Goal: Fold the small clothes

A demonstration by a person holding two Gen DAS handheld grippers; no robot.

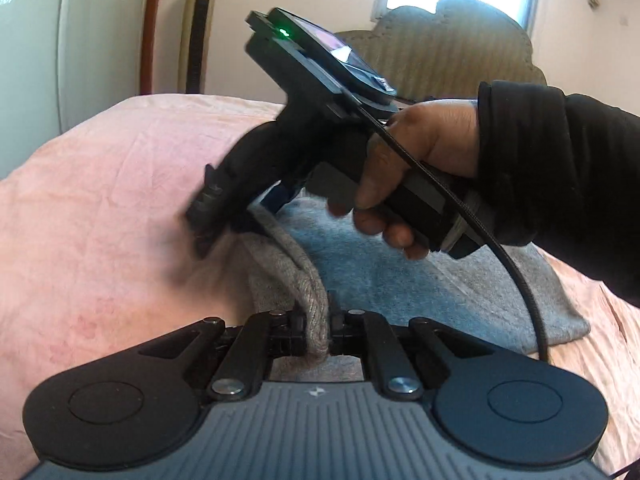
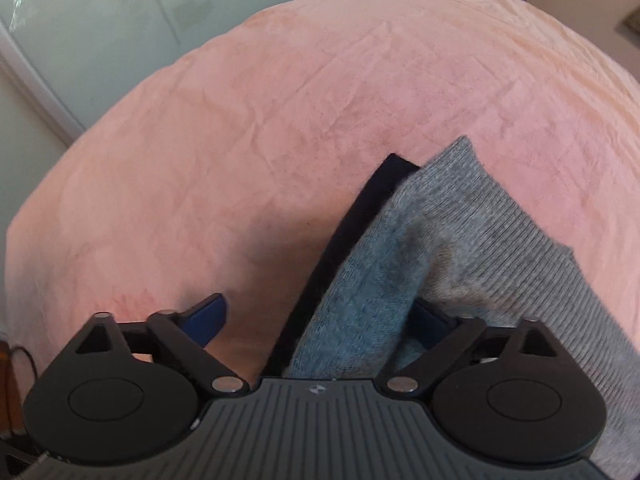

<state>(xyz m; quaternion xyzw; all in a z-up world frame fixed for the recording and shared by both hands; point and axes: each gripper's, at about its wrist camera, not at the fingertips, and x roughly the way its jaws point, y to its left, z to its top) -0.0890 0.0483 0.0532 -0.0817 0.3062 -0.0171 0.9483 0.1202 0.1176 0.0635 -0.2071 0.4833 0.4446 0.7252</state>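
Right wrist: garment [image 2: 360, 280] beneath housing.

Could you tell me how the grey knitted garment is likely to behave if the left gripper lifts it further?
Probably floppy: the grey knitted garment already drapes in a soft rope from the left gripper. Likely light; a small pinch raises it. It may drag on the pink bedcover.

Left hand-held gripper [image 1: 316, 330]: black linkage arms, silver pivot screws, two round black discs, ribbed grey body with small diamond logo. Right hand-held gripper [image 2: 320, 316]: same build, blue finger pads [image 2: 206, 316]. Its rear shows a green LED [image 1: 284, 32], screen, braided black cable [image 1: 492, 236]. Person's black ribbed sleeve [image 1: 560, 176].
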